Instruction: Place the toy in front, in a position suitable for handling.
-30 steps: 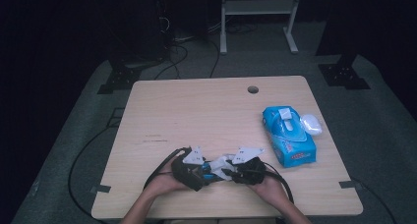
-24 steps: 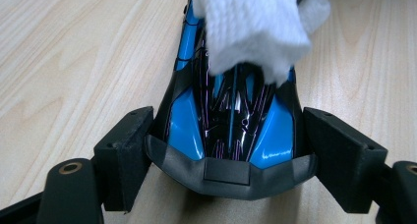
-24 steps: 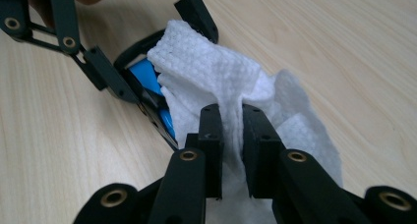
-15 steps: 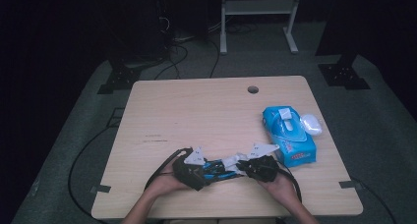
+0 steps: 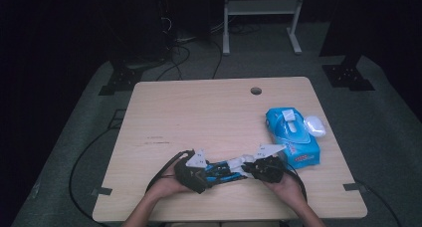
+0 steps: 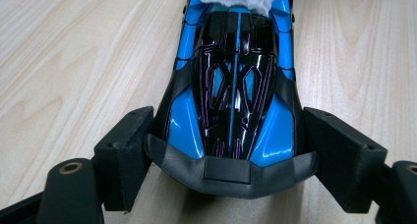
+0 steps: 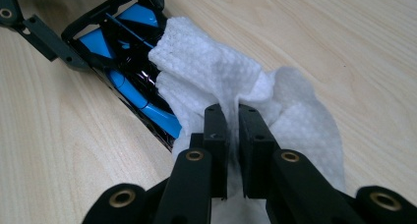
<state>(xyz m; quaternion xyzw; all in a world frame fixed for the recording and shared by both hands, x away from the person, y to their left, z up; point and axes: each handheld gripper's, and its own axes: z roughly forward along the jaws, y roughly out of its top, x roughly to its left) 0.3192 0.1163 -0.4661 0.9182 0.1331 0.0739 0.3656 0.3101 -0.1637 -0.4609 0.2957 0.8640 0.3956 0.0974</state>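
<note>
Down at 6 o'clock on the table (image 5: 199, 112): toy car getting a wipe-down

So the blue and black toy car (image 6: 233, 86) lies near the front edge with its long axis running 9 to 3 between the two hands. Left gripper (image 6: 231, 150) has its jaws clamped on the sides of the car's tail end, so it's basically the vise here. Right gripper (image 7: 232, 135) has just pinched closed on a white wet wipe (image 7: 221, 71), which is draped over the car's other end, at 3 o'clock from the left gripper. Looks to me like any wiping stroke has to go along that long axis, back toward 9, with the right hand nearer the uncleaned bit. Blue wipes pack (image 5: 291, 135) sits off around 2 o'clock from the car, apart from it.
</note>
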